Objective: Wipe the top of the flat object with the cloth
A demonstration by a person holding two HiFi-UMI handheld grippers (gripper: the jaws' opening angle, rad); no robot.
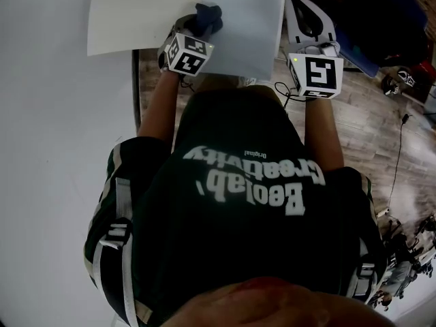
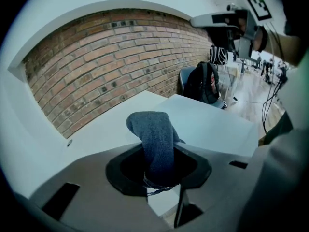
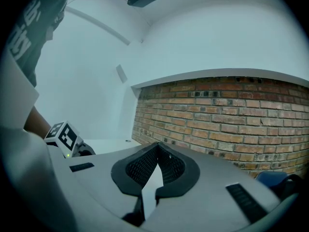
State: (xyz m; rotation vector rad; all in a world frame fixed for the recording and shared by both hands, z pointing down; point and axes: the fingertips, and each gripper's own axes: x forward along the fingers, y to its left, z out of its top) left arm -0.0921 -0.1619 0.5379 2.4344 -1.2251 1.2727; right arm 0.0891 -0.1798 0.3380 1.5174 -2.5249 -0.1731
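Soft, even light fills the room, yet my dark shirt (image 1: 238,203) reads dim. In both gripper views the brick wall (image 2: 111,66) bows and the corners go black.

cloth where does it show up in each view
Head view: top centre, cloth over the white sheet.
Left gripper view: centre, cloth clamped in the left tongs.
Right gripper view: not in it.
Shared landmark: brick wall, at the back of both gripper views.
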